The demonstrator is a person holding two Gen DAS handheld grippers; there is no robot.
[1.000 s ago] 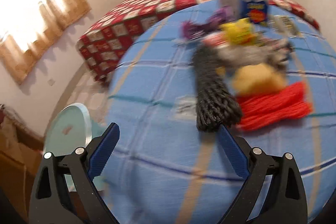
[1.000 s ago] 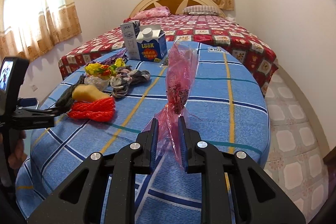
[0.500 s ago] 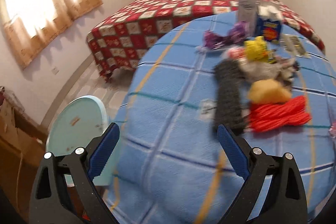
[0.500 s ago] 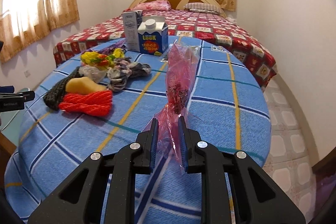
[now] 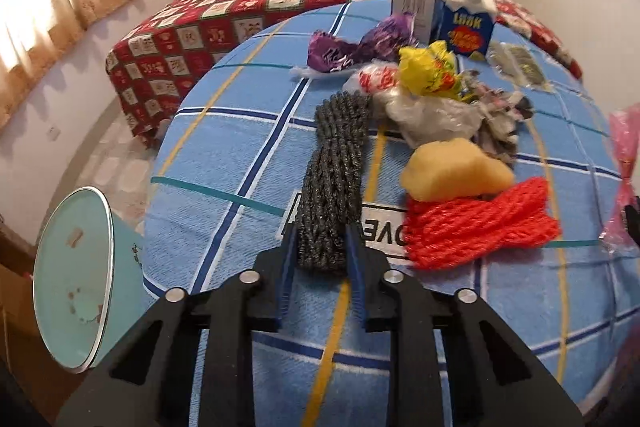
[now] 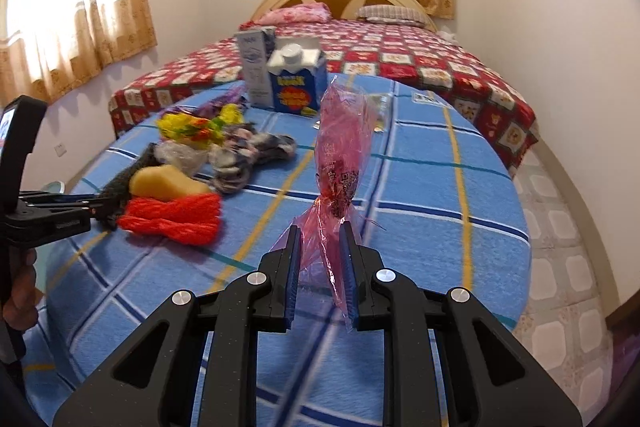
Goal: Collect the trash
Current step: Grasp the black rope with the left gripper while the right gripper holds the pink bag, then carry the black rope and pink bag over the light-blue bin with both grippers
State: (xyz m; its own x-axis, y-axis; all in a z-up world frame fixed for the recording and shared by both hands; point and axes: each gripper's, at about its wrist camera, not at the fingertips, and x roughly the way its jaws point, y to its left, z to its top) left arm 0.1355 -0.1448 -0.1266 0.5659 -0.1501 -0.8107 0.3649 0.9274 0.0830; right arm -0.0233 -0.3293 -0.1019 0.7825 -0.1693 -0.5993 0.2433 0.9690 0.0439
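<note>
I note a matt, nappy blue checked cloth over the tabletop (image 5: 224, 163), coarse twisted dark grey rope (image 5: 336, 171), fuzzy red yarn (image 5: 480, 223), crinkled glossy pink film bag (image 6: 340, 155), printed cardboard carton (image 5: 466, 27), and matt black plastic claws with ribbed blue pads (image 5: 289, 279).

1. Left wrist view: looks steeply down along the left gripper (image 5: 322, 259), close over the blue checked table (image 5: 224, 163).
2. Right wrist view: shallower tilt, facing the bed (image 6: 400, 55).
3. Shared: red yarn (image 5: 480, 227), milk carton (image 6: 298, 83).
</note>
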